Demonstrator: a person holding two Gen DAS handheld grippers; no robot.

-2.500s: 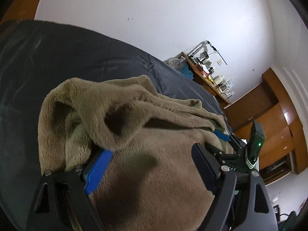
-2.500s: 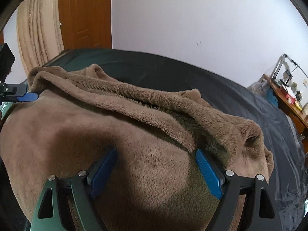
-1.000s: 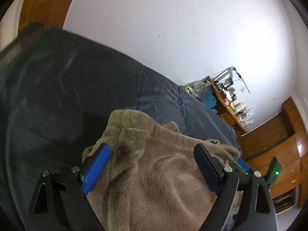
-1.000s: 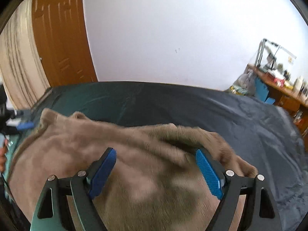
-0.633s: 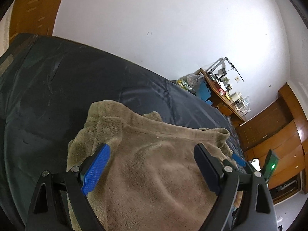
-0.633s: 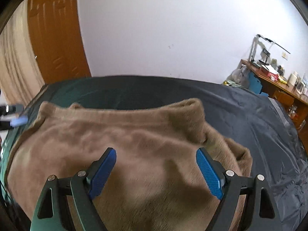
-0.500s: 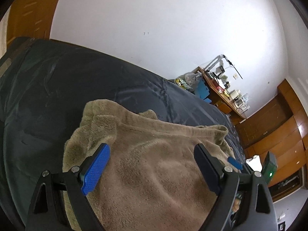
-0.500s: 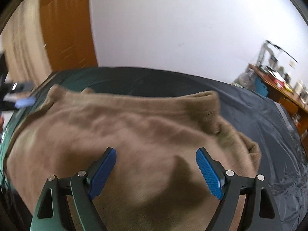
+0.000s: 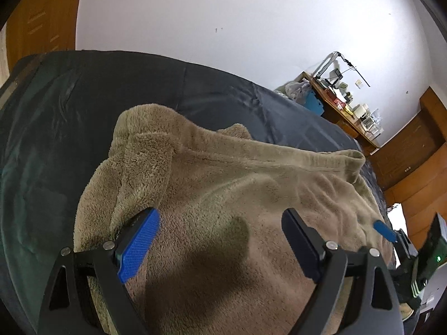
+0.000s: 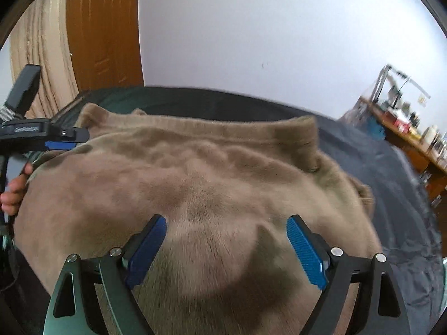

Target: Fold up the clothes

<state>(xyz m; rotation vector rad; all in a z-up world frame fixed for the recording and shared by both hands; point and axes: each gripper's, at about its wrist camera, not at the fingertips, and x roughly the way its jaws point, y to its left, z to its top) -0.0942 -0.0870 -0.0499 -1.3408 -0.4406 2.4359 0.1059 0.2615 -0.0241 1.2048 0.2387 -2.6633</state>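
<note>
A brown fleece garment [image 9: 237, 195] lies spread on a dark bed cover [image 9: 83, 97]; it fills the middle of the right wrist view [image 10: 195, 184]. My left gripper [image 9: 220, 240] is open, its jaws wide apart just above the garment's near part. My right gripper [image 10: 226, 245] is open too, over the garment's near edge. The left gripper's blue tip [image 10: 60, 143] shows at the garment's far left corner in the right wrist view. The right gripper's blue tip [image 9: 385, 230] shows at the right in the left wrist view.
The dark bed cover [image 10: 405, 195] stretches beyond the garment to a white wall. A cluttered wooden desk [image 9: 343, 103] stands at the far right. A wooden door [image 10: 103, 33] and a curtain [image 10: 39, 53] are at the far left. A hand [image 10: 14, 192] holds the left gripper.
The garment was bunched and lifted; it has been drawn toward me and laid flatter, its far edge now straight across. Both grippers stayed open and shifted slightly over it.
</note>
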